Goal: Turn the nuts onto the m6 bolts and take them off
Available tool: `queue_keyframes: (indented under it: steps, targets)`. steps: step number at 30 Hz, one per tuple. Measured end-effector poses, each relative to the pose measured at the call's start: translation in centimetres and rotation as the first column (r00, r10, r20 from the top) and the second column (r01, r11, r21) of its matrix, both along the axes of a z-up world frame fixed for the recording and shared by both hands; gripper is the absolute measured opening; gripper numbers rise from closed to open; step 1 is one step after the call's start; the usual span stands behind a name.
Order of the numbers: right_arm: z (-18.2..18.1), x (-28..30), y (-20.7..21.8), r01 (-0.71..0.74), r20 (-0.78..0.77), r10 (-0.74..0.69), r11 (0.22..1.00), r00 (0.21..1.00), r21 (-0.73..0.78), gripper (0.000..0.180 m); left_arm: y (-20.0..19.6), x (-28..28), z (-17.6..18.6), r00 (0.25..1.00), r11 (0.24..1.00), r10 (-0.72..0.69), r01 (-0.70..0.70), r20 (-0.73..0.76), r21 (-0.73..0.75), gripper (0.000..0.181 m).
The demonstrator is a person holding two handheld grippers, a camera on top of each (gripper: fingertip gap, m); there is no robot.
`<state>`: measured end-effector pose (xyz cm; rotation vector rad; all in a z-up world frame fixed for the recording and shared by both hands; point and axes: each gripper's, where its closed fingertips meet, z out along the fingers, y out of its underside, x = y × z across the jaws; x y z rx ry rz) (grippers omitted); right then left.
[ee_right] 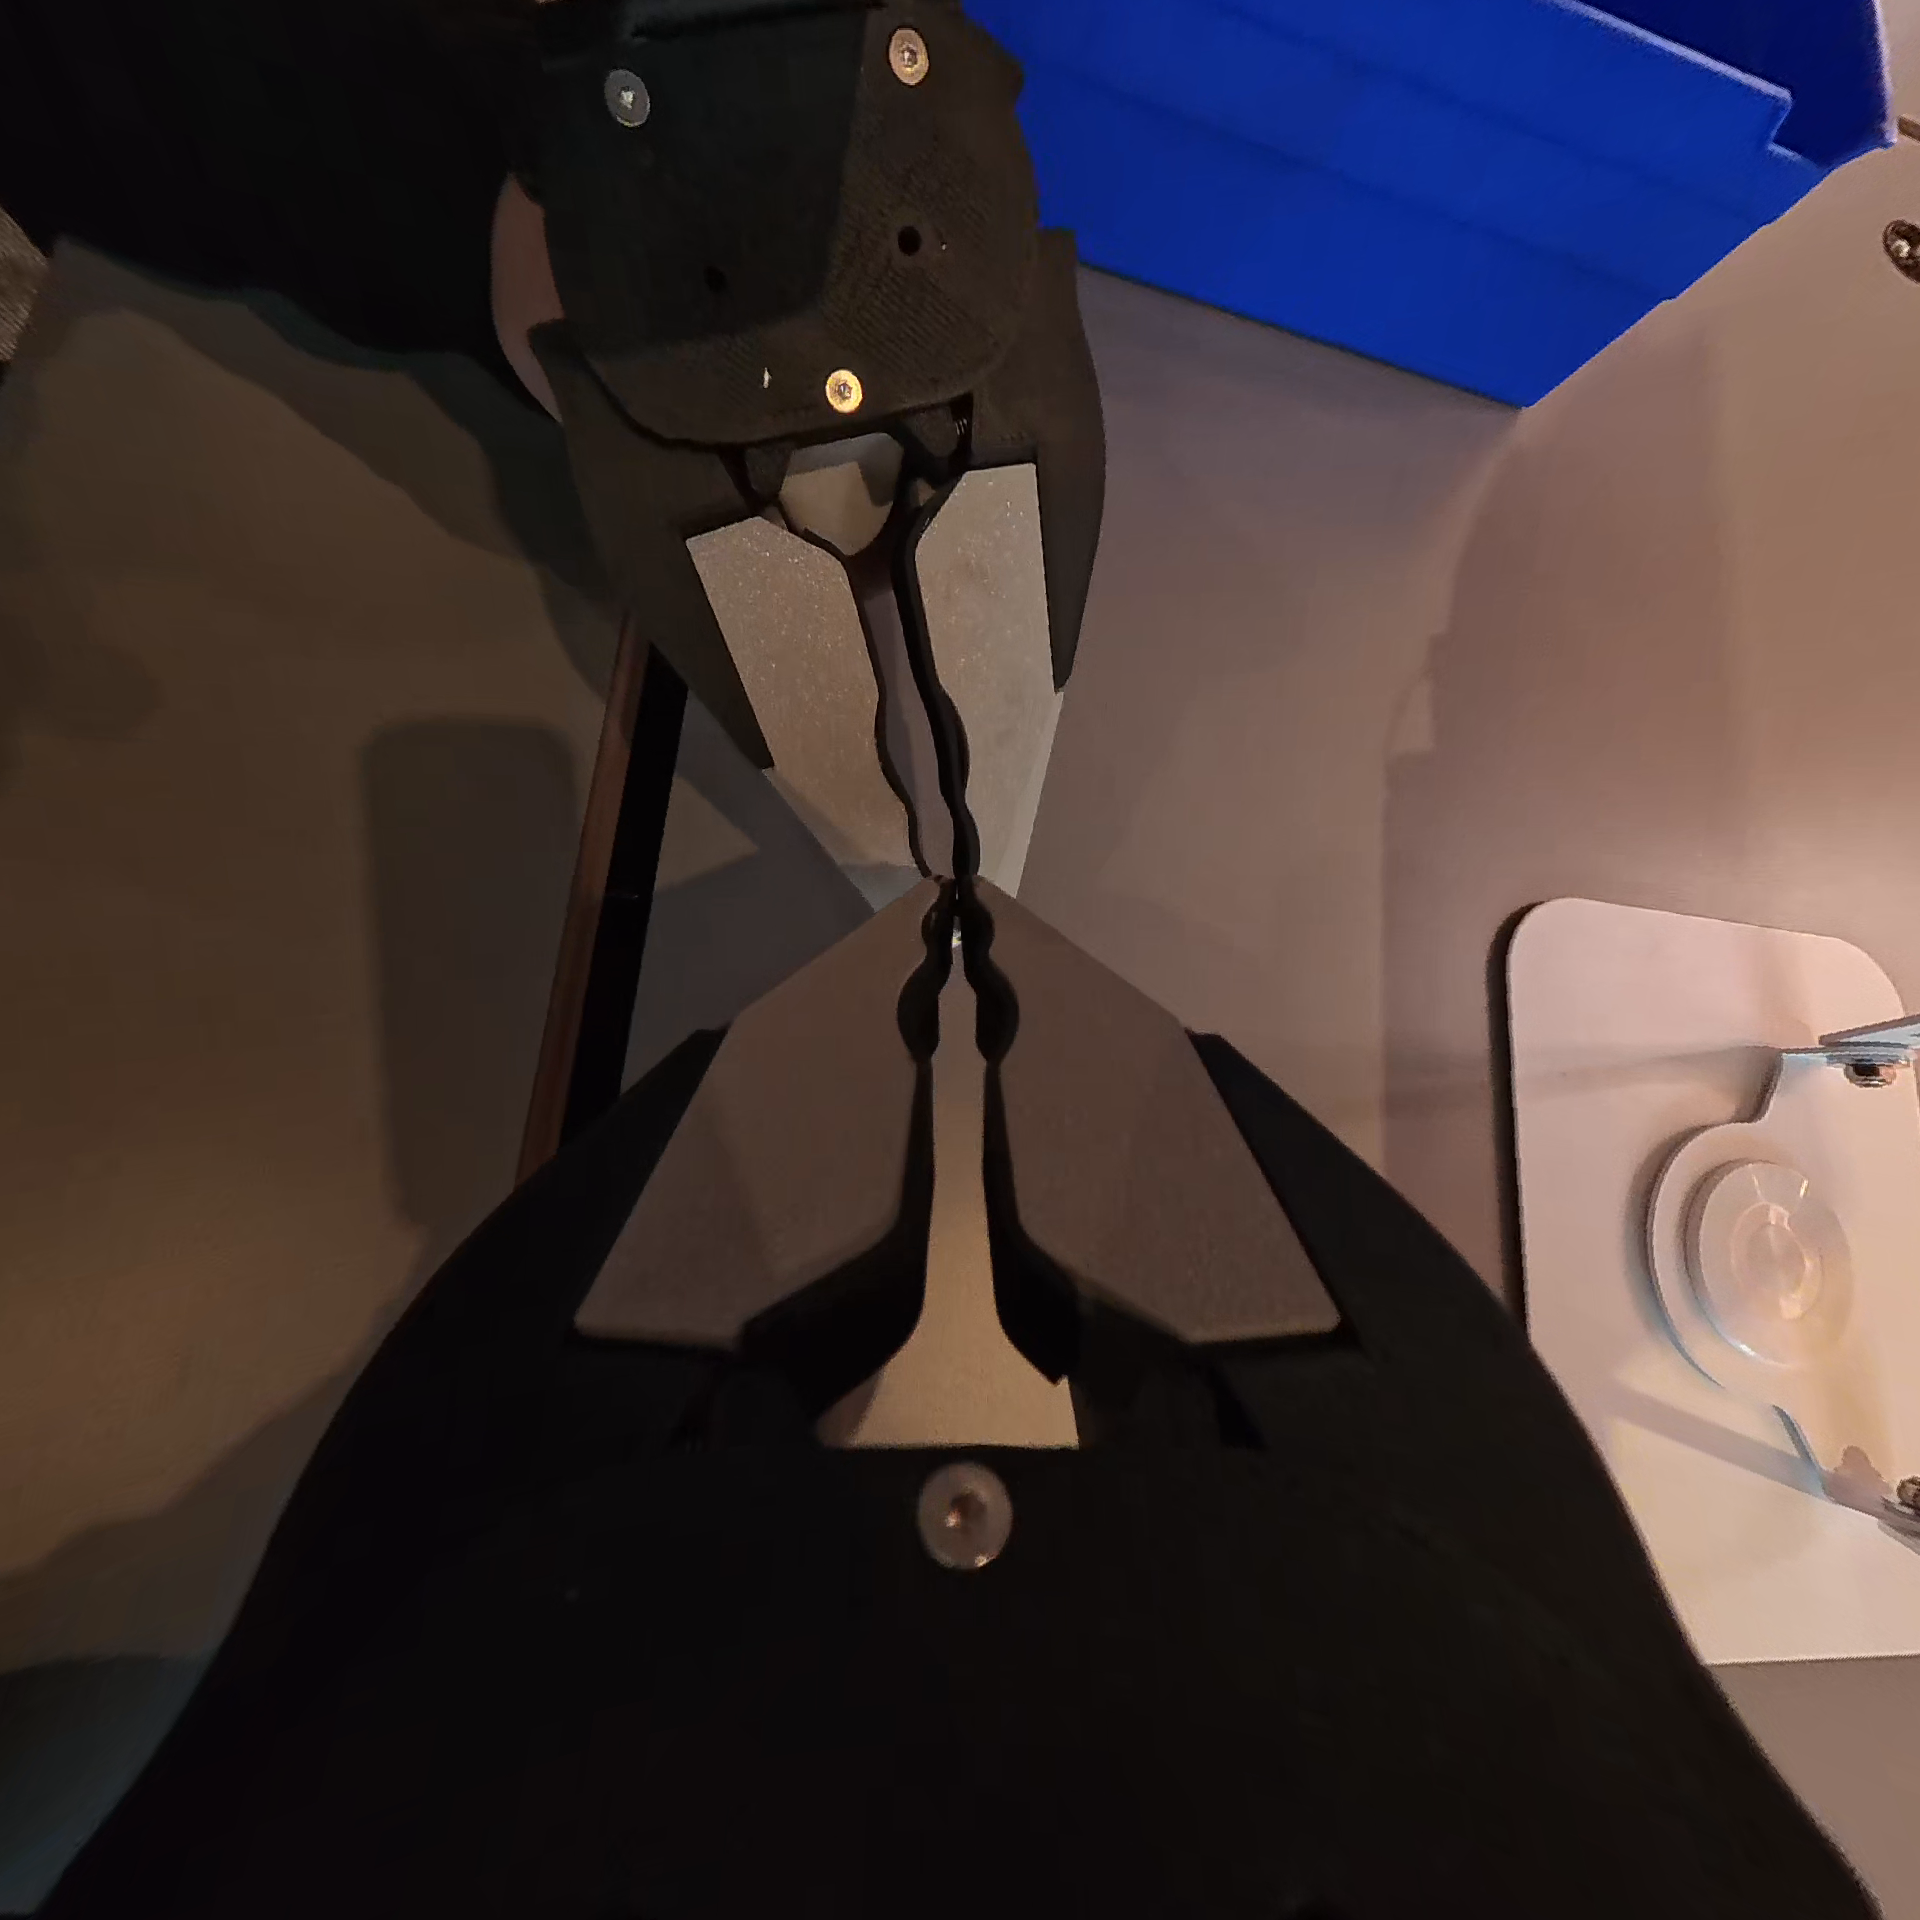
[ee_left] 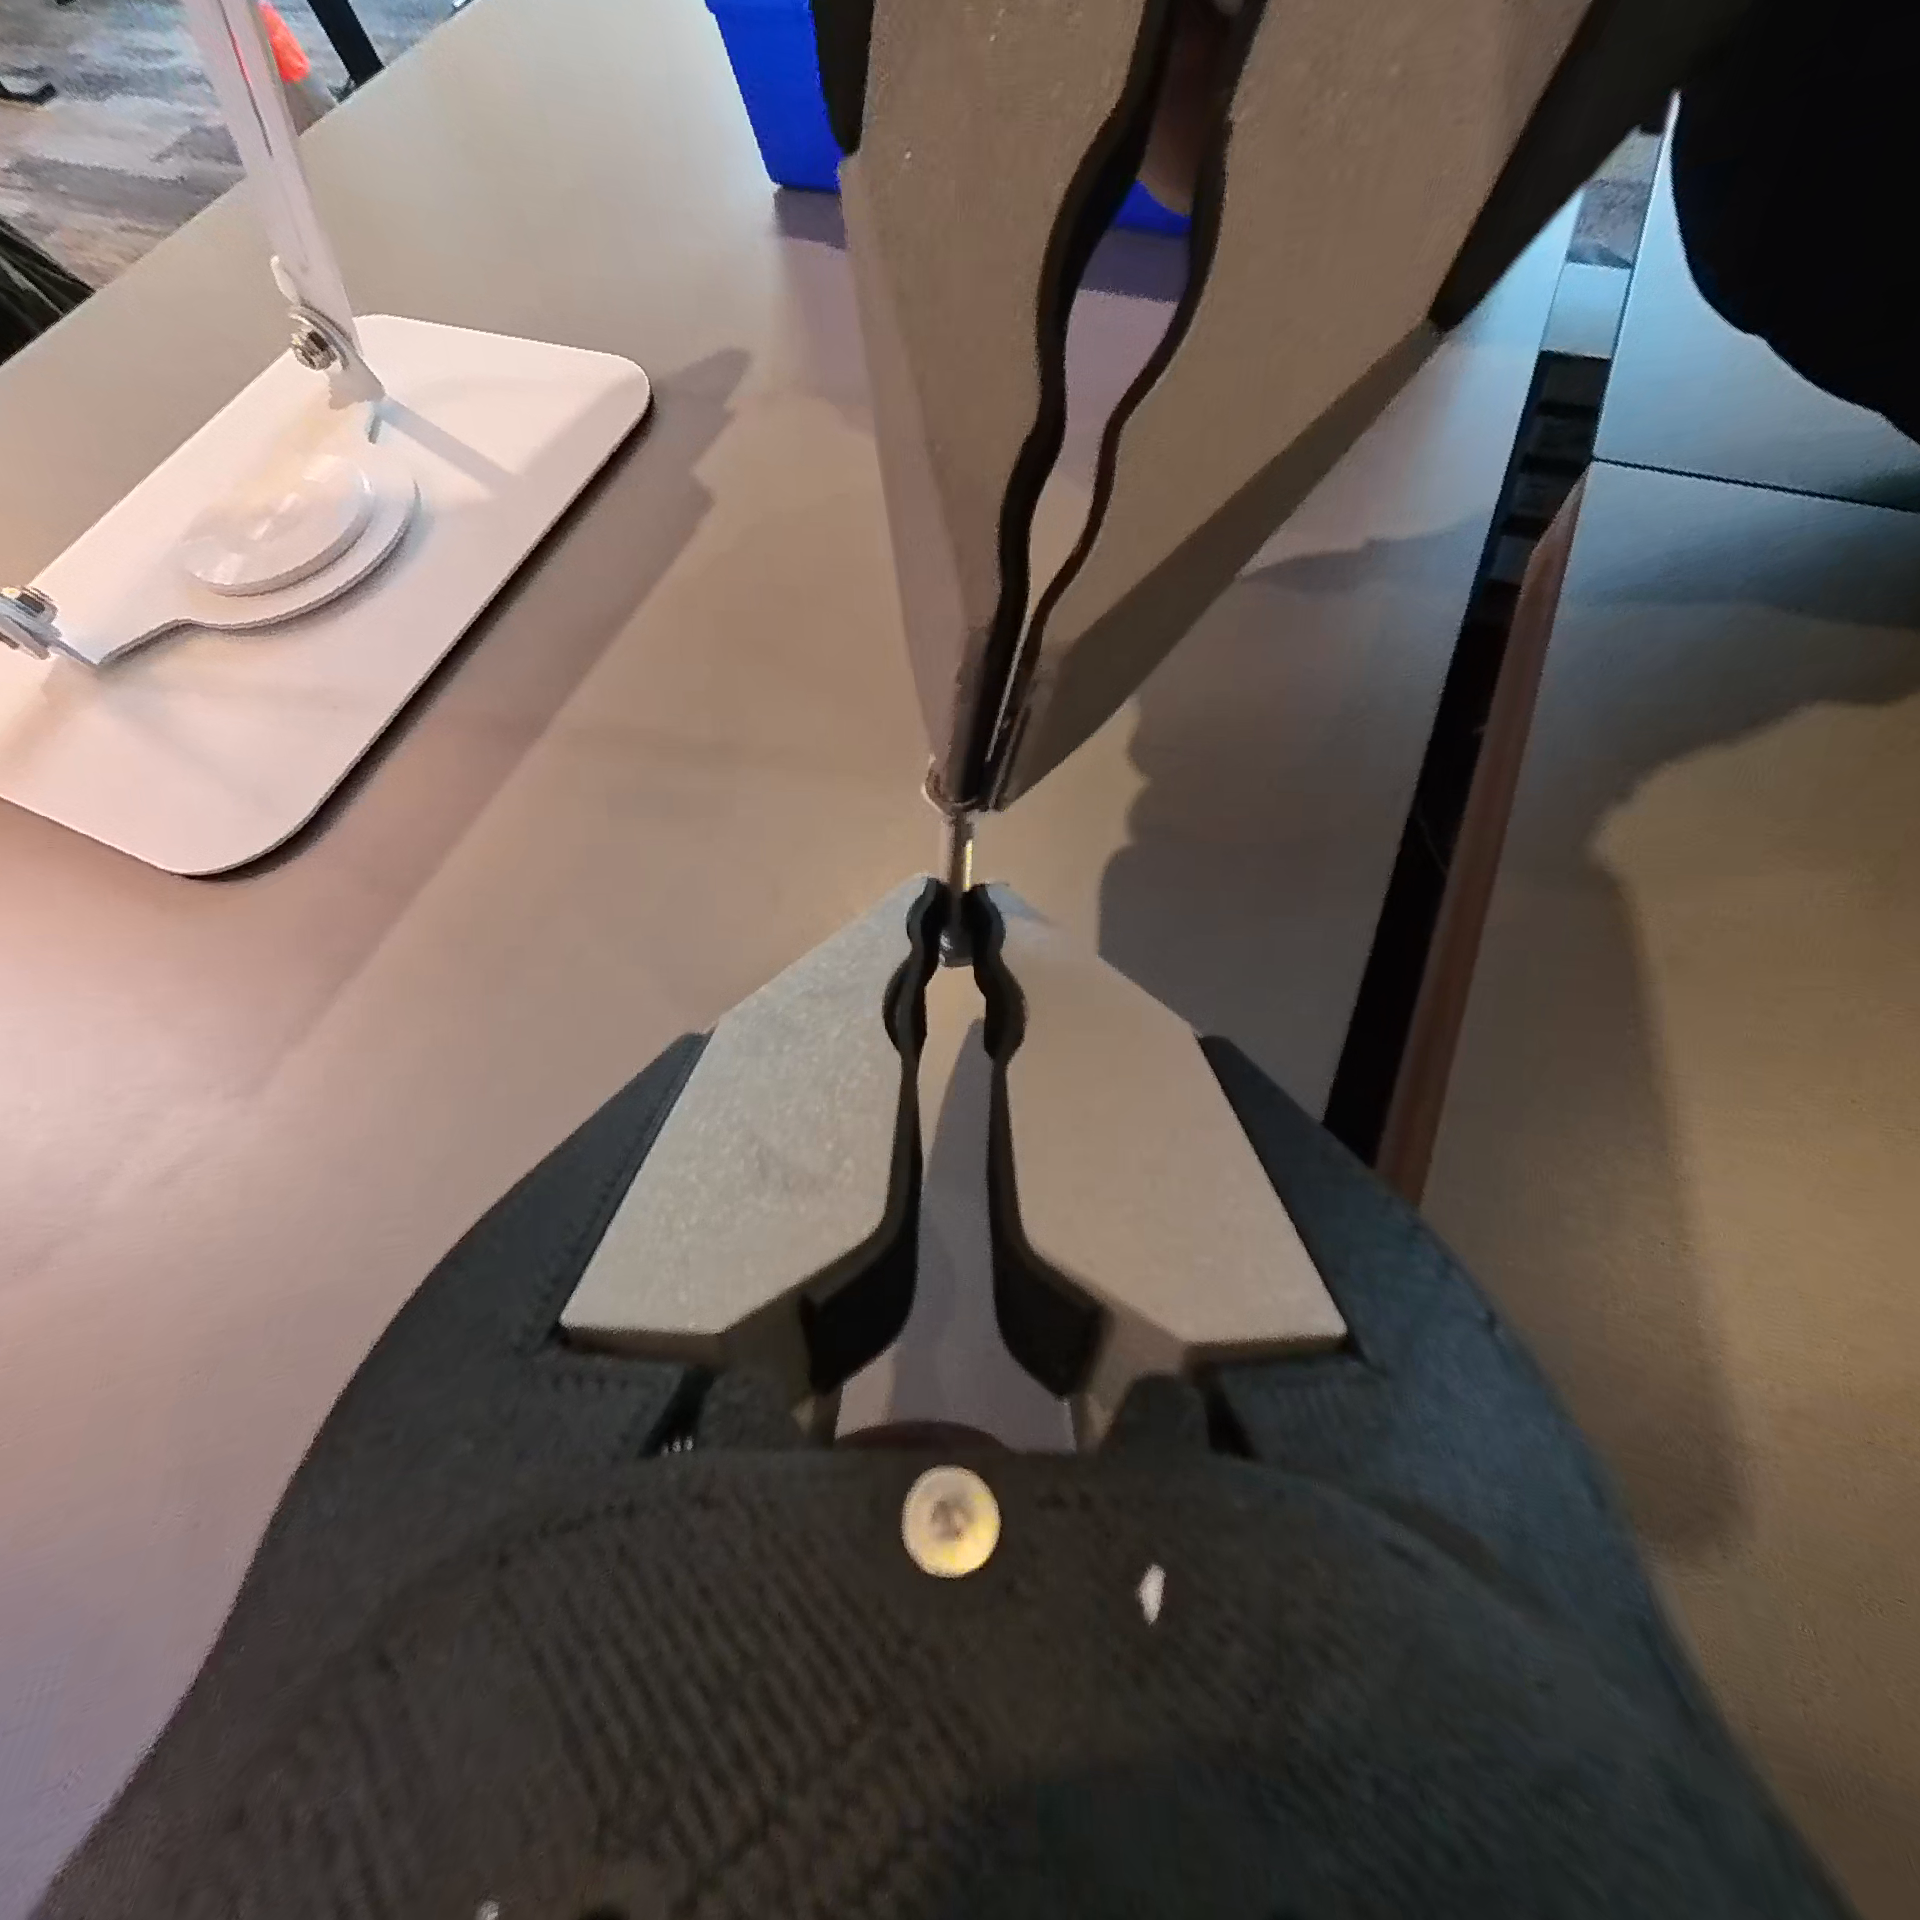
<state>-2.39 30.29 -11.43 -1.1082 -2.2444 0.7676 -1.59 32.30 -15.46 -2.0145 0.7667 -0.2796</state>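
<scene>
Left gripper [ee_left: 951, 914] clamps the bolt [ee_left: 964, 854] head; right gripper [ee_left: 971, 795] pinches the nut [ee_left: 948, 792] at its far end, above the surface [ee_left: 623, 727]. Risk: tilt cross-threads nut.

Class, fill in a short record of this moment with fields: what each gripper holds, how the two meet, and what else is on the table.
left gripper: shut on one end of the bolt
right gripper: shut on the bolt's other end, where a nut-like piece shows; unclear
meeting: tips face each other above the table, short bare shank between
white stand: on the table, off to one side
blue bin: behind the grippers
</scene>
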Motion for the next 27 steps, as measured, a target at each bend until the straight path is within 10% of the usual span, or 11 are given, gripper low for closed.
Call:
queue_keyframes:
  steps: [27]
  targets:
    - [0.17,0.01,0.53,0.013,-0.014,-0.013,1.0,1.0,-0.002,0.0,-0.04,-0.09,-0.08,1.0,1.0,0.002,-0.002,-0.004,-0.004,0.002]
